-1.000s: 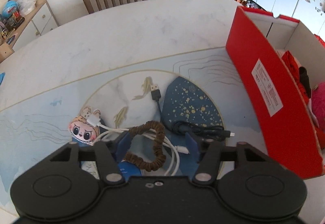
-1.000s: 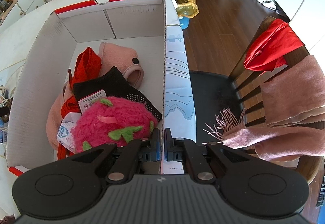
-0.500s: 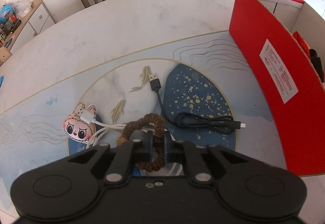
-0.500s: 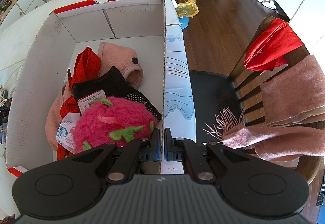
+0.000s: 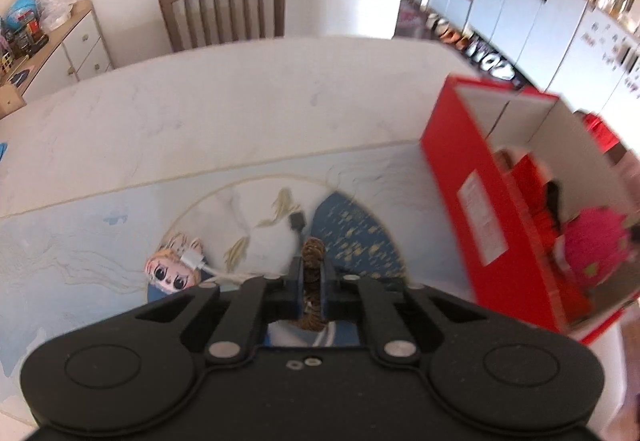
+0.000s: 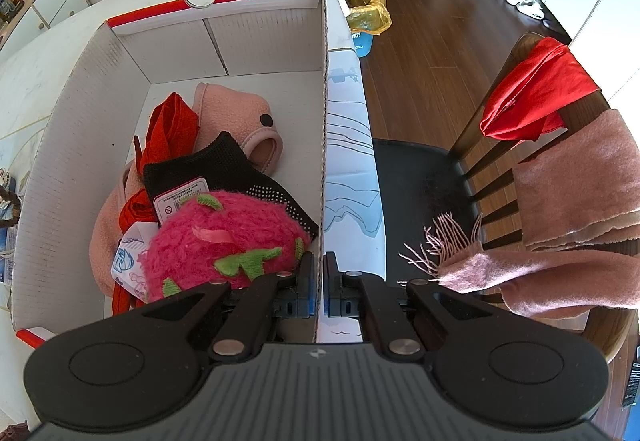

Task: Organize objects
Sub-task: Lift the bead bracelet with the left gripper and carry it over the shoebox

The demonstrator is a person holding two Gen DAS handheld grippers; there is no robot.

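The left gripper (image 5: 311, 273) has its fingers pinched narrow on a brown scrunchie (image 5: 312, 255), which stands up between the pads above the counter (image 5: 208, 109). Only the left wrist view shows what lies below it on the patterned mat: a small doll-face charm (image 5: 171, 273) with a white cable (image 5: 224, 275) plugged in on top, and the plug of a black cable (image 5: 298, 220) just beyond the scrunchie. To the right in this blurred view stands the red box (image 5: 476, 201), seen from its outer red side with a white label.

The right wrist view looks into the same box from above. The right gripper (image 6: 319, 281) is clamped narrow on the box's near right wall, one finger inside and one outside. Inside lie a pink fuzzy toy (image 6: 224, 241) with green bits, a black knitted piece (image 6: 224, 169), a pale pink fleece item (image 6: 240, 113) and a red cloth (image 6: 168, 129). Only this view shows the chair (image 6: 472, 161) beside the counter, draped with a pink scarf (image 6: 572, 177).
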